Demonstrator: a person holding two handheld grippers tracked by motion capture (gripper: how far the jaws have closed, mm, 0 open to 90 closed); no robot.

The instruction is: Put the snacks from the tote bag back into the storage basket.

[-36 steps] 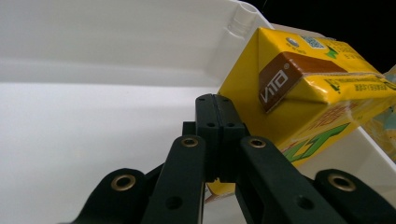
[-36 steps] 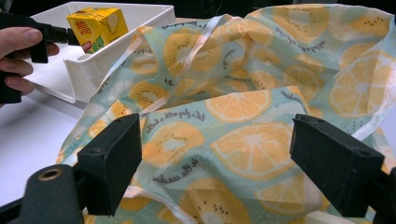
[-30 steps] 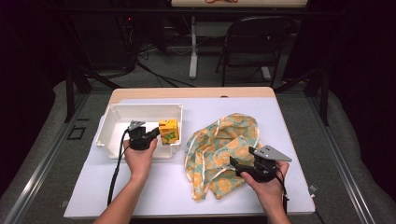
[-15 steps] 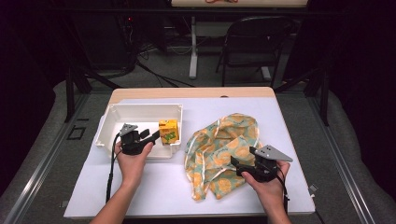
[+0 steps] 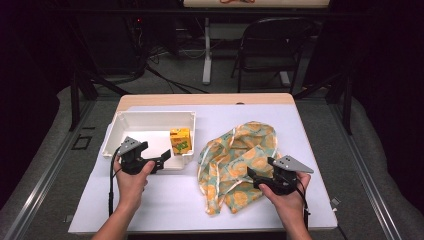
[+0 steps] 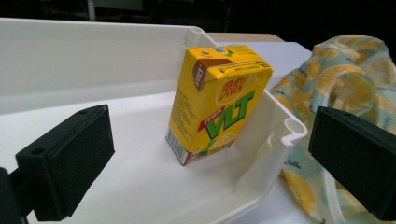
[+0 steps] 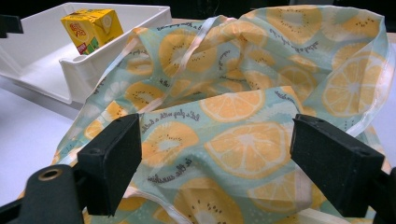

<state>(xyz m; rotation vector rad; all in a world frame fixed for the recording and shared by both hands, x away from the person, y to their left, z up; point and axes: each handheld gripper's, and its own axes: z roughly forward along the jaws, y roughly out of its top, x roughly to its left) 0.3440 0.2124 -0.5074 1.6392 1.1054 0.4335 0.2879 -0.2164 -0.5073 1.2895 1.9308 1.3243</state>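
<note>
One yellow drink carton (image 6: 215, 100) is stood upright in the white bin (image 5: 150, 120), in its corner nearest the fabric, at about 10 o'clock from the tabletop (image 5: 170, 200) centre. The left hand-held gripper (image 5: 162, 159) is seen at the bin's near rim, at roughly 7 o'clock from the carton; its jaws have just been opening and now stand wide, with nothing pressed between them, the carton framed in the gap but apart from both pads. The right hand-held gripper (image 5: 251, 176) is held wide open over the citrus-print bag (image 5: 240, 160), at about 4 o'clock on the tabletop; fabric is seen between its jaws but no pinch is shown. The step in hand is judged to be the release of the carton into the bin. To do it well, the left gripper should be drawn straight back, pads kept off the carton's sides so it is not tipped. The bin rim should be cleared on the way out. The bag should be left undisturbed until the left hand is clear.
</note>
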